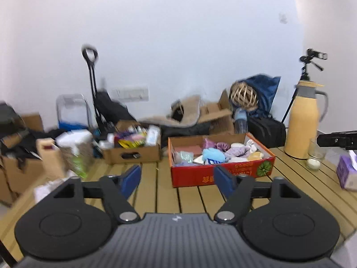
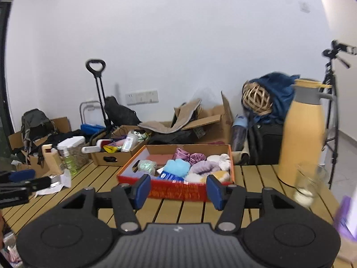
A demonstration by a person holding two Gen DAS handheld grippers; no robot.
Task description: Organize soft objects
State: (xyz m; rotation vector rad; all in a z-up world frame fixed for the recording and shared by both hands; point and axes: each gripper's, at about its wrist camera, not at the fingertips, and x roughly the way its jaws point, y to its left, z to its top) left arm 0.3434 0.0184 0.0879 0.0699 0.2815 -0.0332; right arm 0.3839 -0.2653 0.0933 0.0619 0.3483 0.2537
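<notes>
While both grippers hang above the slatted wooden desk (image 1: pixel 191 198), neither holds anything. The left gripper (image 1: pixel 177 178) has its blue fingers (image 1: pixel 130 179) spread wide, with bare slats between them. The right gripper (image 2: pixel 177 188) stands roughly half open, its fingers (image 2: pixel 142 189) framing the near wall of the red box (image 2: pixel 178 189) without touching it.

That box sits toward the far edge of the desk, packed with soft objects (image 2: pixel 189 167): a light blue fluffy piece, lilac and purple cloths, white and yellow pads. Beyond the far edge a brown cardboard box (image 1: pixel 131 153) of bottles and oddments rests among floor clutter.

Near the desk's right edge stand a tall yellow jug (image 1: pixel 304 120), a small glass (image 1: pixel 315 155) and a purple tissue pack (image 1: pixel 348 174).

From the left wrist view the right gripper's dark tip pokes in at the right. The right wrist view alone shows a backpack (image 2: pixel 35 120) by the wall, a crumpled white wrapper (image 2: pixel 57 184) near the desk's left edge, and the left gripper's blue finger entering from the left.
</notes>
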